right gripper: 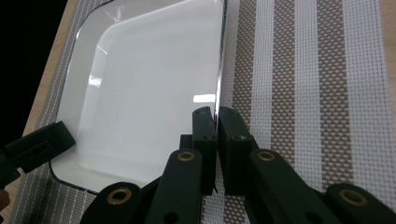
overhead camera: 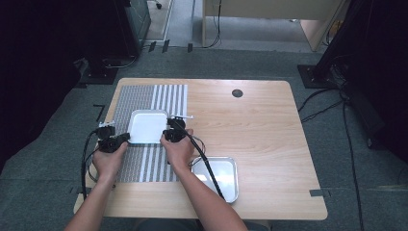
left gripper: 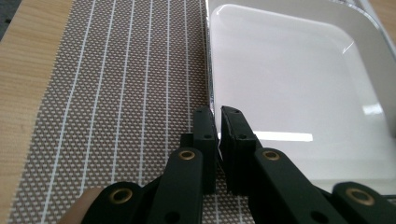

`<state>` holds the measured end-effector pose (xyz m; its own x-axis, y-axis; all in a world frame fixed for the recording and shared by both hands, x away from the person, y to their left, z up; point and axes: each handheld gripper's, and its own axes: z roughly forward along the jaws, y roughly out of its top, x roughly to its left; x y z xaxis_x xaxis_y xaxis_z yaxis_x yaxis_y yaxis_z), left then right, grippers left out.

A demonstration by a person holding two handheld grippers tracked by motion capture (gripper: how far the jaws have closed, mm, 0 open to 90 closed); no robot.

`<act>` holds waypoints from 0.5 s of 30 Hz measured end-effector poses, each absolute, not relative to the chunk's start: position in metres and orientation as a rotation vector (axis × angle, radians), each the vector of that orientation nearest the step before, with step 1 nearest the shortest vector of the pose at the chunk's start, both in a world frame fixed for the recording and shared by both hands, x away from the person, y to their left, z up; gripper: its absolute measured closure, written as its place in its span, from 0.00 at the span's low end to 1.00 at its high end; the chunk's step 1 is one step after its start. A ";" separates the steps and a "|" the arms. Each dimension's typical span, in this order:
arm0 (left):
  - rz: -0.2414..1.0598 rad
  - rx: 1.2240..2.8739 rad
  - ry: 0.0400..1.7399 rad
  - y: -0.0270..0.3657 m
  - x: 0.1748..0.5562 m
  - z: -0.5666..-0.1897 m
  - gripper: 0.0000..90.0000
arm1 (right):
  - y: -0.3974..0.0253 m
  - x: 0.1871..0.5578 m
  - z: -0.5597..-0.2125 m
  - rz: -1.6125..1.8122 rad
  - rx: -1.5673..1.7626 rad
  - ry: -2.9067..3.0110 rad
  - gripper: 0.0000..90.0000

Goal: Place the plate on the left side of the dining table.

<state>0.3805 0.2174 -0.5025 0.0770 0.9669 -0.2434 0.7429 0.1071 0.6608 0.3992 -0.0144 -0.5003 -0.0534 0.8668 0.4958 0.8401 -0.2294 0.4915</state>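
— What's nearest us?
— A shiny metal tray (overhead camera: 217, 176) on the tabletop (overhead camera: 260, 130).
— And the hands?
— The left gripper (overhead camera: 126, 137) and right gripper (overhead camera: 166, 134) both pinch the white tray (overhead camera: 146, 126), fingers (left gripper: 205, 135) closed on its two side rims.
— Where is it?
— On the striped mat (overhead camera: 144, 96).

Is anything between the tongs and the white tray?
Nothing visible. The left tongs and the right tongs are each already clamped on an opposite rim of the white tray, which sits on the striped mat.
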 end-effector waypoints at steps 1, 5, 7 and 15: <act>0.419 1.682 1.714 0.218 0.382 -0.503 0.95 | -0.014 0.401 -0.500 1.170 2.129 1.925 0.96; 0.420 1.680 1.720 0.218 0.387 -0.502 0.96 | -0.013 0.404 -0.502 1.169 2.148 1.905 0.96; 0.420 1.661 1.731 0.219 0.389 -0.502 0.96 | -0.012 0.406 -0.503 1.171 2.136 1.908 0.96; 0.419 1.632 1.732 0.223 0.391 -0.503 0.92 | -0.011 0.411 -0.502 1.204 2.087 1.912 0.85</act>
